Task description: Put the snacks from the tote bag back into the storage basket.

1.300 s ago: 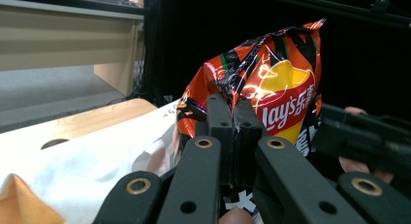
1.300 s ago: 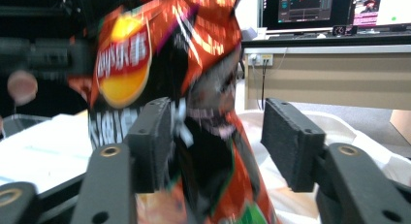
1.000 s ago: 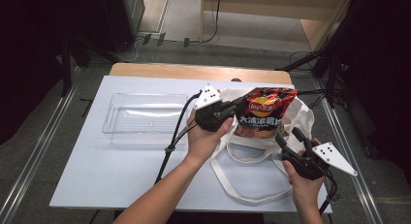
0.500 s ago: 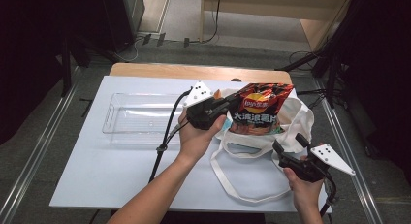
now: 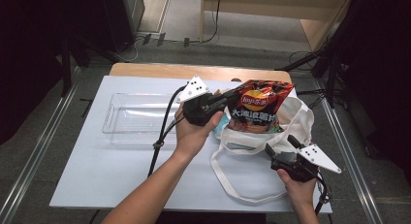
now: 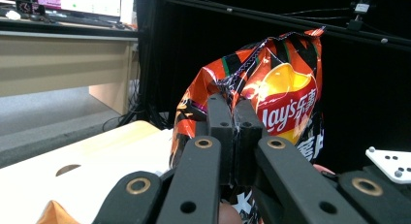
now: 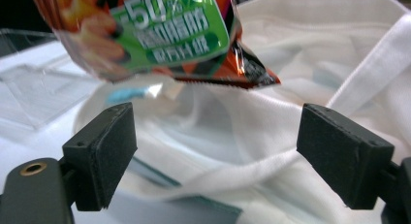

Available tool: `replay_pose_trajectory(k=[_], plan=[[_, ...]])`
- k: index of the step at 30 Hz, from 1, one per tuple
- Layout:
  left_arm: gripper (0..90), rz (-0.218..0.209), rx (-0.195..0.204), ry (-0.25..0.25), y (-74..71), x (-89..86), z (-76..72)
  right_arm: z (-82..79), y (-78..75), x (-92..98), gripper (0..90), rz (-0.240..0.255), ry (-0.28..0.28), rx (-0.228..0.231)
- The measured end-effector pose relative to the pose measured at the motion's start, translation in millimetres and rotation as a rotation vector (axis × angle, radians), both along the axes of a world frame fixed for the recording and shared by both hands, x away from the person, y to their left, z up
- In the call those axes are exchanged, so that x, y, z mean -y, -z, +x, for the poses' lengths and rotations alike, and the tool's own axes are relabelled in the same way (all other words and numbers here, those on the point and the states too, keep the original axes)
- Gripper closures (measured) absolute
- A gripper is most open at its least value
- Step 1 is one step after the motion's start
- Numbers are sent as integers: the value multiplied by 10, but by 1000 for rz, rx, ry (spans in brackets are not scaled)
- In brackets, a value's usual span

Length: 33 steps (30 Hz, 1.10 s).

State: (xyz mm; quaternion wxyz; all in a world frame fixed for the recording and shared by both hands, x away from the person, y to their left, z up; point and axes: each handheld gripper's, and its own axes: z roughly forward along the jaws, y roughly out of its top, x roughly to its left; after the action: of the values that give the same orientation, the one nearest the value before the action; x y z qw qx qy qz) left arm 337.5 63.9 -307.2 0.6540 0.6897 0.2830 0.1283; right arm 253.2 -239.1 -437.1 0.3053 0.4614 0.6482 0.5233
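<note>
An orange-red bag of crisps [image 5: 259,110] hangs above the mouth of a white tote bag [image 5: 295,117], with its lower end still over the opening. My left gripper [image 5: 228,100] is shut on the crisp bag's side seam, and in the left gripper view the jaws pinch the crimped foil edge [image 6: 235,117]. My right gripper [image 5: 280,144] is at the tote's near edge. Its jaws have just been opening and stand wide [image 7: 223,146], with white fabric and a strap beyond them and nothing pressed. The crisp bag's bottom [image 7: 160,35] hangs just above.
A clear plastic tray [image 5: 135,117] lies on the white table [image 5: 97,175] left of the tote. A light blue item [image 5: 222,127] sits inside the tote's opening. The left gripper's black cable [image 5: 162,132] trails across the tray's right end. The tote's straps loop toward the table's near edge.
The left gripper has lifted the crisp bag a little and carried it slightly left. The right hand has stayed near the tote's front edge.
</note>
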Motion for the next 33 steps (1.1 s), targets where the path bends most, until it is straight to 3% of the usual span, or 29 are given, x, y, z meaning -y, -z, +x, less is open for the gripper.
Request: replay_pose_trajectory(k=[6, 10, 14, 23, 33], plan=[[900, -43, -11, 28, -6, 109, -14, -62, -28, 67, 151, 10, 16, 12], [900, -48, 1, 54, -31, 212, -65, -38, -47, 46, 151, 38, 6, 7], [900, -31, 23, 39, -58, 227, -87, -23, -38, 21, 150, 32, 1, 4], [900, -14, 52, -22, -129, 11, -76, -12, -25, 3, 150, 30, -8, -1], [900, -17, 43, -77, -134, -304, -86, -22, -20, -53, 150, 19, -15, -6]])
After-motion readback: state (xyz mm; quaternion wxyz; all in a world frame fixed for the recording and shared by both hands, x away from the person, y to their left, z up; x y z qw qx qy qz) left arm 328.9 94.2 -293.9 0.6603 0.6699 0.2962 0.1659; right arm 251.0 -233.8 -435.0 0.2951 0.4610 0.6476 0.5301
